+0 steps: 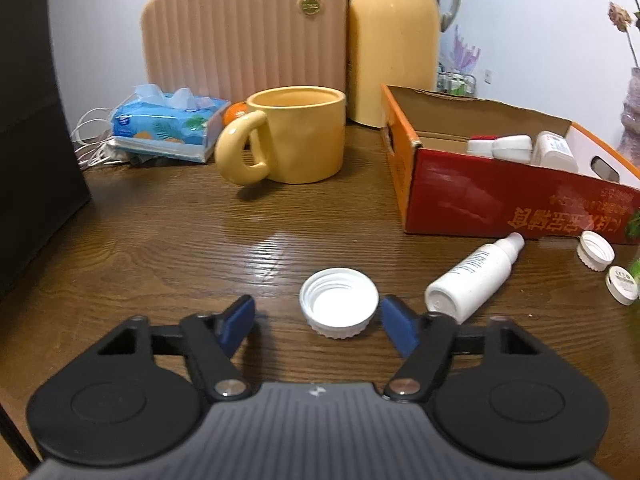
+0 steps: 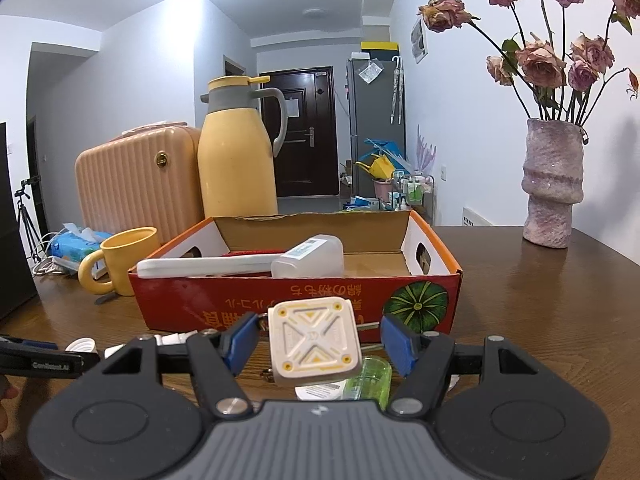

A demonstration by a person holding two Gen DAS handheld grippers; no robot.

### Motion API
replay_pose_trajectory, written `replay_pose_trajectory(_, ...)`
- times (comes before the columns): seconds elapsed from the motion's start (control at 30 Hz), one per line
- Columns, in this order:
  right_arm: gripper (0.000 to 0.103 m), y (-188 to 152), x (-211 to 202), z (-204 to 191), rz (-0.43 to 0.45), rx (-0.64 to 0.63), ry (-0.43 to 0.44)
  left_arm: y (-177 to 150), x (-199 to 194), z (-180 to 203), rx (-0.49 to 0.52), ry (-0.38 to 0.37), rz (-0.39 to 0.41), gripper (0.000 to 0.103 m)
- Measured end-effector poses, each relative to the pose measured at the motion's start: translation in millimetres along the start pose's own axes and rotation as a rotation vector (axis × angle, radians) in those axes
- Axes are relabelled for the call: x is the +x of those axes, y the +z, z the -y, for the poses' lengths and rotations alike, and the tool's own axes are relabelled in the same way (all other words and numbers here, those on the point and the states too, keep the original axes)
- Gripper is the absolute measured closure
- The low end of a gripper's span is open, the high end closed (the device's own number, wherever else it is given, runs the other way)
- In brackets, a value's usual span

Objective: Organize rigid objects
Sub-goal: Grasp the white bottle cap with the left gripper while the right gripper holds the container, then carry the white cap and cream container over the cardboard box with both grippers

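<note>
Much of the scene was cut off or hard to read. The black bodies of both grippers filled the lower part of each view. The red cardboard box (image 2: 296, 300) hid most of its contents behind its near wall; only the tops of some white containers (image 1: 520, 150) showed, and its printed lettering appeared upside down.

The left gripper (image 1: 318, 322) pointed down at the dark wood-grain table (image 1: 160, 240), its blue pads apart, with a white ribbed screw cap (image 1: 339, 302) lying open side up between them. The right pad sat just beside the cap; the left stood clear. A white plastic spray bottle (image 1: 474, 276) lay on its side nearby.

The right gripper (image 2: 318, 340) carried a square, cream-coloured plug-like block (image 2: 314, 342) with an embossed X. Whether the pads pressed it I could not tell. A translucent green cup (image 2: 370, 378) was half hidden beneath.

A glossy yellow mug (image 1: 296, 134) stood behind.
</note>
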State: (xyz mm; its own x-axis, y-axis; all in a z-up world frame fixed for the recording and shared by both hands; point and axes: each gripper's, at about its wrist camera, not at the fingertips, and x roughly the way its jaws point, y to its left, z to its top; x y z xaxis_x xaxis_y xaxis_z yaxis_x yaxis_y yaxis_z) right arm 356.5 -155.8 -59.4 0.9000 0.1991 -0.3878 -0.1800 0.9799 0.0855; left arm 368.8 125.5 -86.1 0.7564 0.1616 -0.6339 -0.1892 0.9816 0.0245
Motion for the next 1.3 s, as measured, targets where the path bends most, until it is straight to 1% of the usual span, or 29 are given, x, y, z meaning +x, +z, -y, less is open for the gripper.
replay_pose_trajectory(0.03,0.037,0,0,0,0.0,0.0,0.0,1,1,1,0.005,-0.006,-0.001,0.045)
replay_pose_trajectory(0.1,0.037,0,0,0,0.001,0.0,0.001,1,2,4,0.021,-0.027,0.002,0.056)
replay_pose_trajectory(0.17,0.037,0,1,0,-0.001,0.0,0.0,1,1,5,0.035,-0.051,0.006,0.061)
replay_pose_trajectory(0.23,0.037,0,0,0,0.001,0.0,0.001,0,1,7,0.046,-0.063,0.01,0.061)
replay_pose_trajectory(0.53,0.037,-1,-2,-1,0.009,-0.004,0.006,-2,-4,10,0.077,-0.047,0.034,0.062)
replay_pose_trajectory(0.77,0.037,-1,-6,-1,0.024,-0.007,0.01,-2,-18,12,0.09,-0.038,0.092,0.062)
replay_pose_trajectory(0.97,0.037,0,-9,-2,0.037,-0.007,0.014,-3,-29,12,0.08,-0.037,0.132,0.062)
replay_pose_trajectory(1.3,0.037,4,-16,1,0.066,0.006,0.025,-5,-51,12,0.027,-0.05,0.2,0.062)
